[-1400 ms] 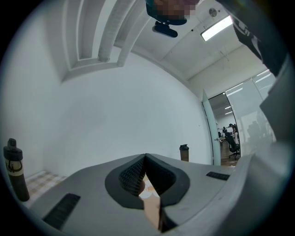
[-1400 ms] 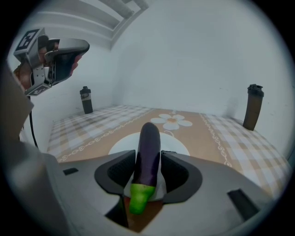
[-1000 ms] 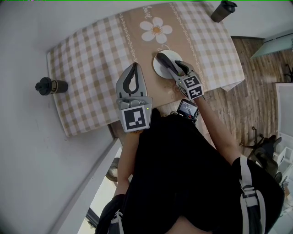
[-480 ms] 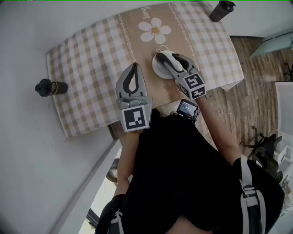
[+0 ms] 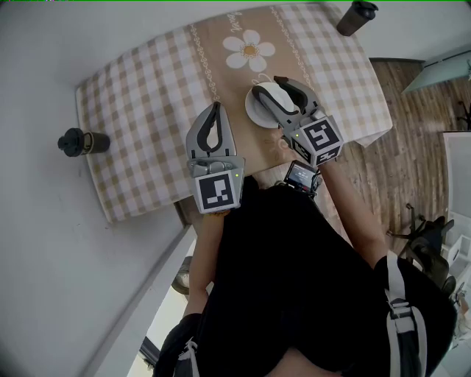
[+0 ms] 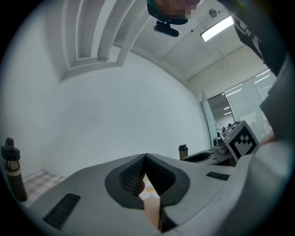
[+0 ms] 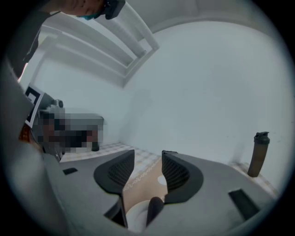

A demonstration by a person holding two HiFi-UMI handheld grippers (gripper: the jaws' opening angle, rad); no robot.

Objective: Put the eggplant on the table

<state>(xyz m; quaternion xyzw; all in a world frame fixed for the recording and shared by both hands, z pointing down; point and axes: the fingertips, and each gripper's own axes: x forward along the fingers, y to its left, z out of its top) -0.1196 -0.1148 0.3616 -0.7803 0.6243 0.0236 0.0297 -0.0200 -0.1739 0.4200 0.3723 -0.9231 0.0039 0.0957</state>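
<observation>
A white plate (image 5: 257, 110) sits on the checked tablecloth (image 5: 147, 96) near the table's front edge. In the right gripper view the dark eggplant (image 7: 154, 209) lies on the plate (image 7: 133, 217), just below the jaws. My right gripper (image 5: 278, 87) hovers over the plate, open, with nothing between its fingers (image 7: 147, 156). In the head view the gripper hides the eggplant. My left gripper (image 5: 214, 112) is shut and empty over the cloth, left of the plate; its jaws meet at the tip (image 6: 145, 157).
A dark bottle (image 5: 358, 16) stands at the table's far right corner and shows in the right gripper view (image 7: 257, 154). Another bottle (image 5: 81, 140) stands off the table's left end. Wooden floor (image 5: 397, 132) lies to the right.
My right gripper's jaws have spread apart and the gripper has drawn back slightly toward the person. The left gripper has not moved.
</observation>
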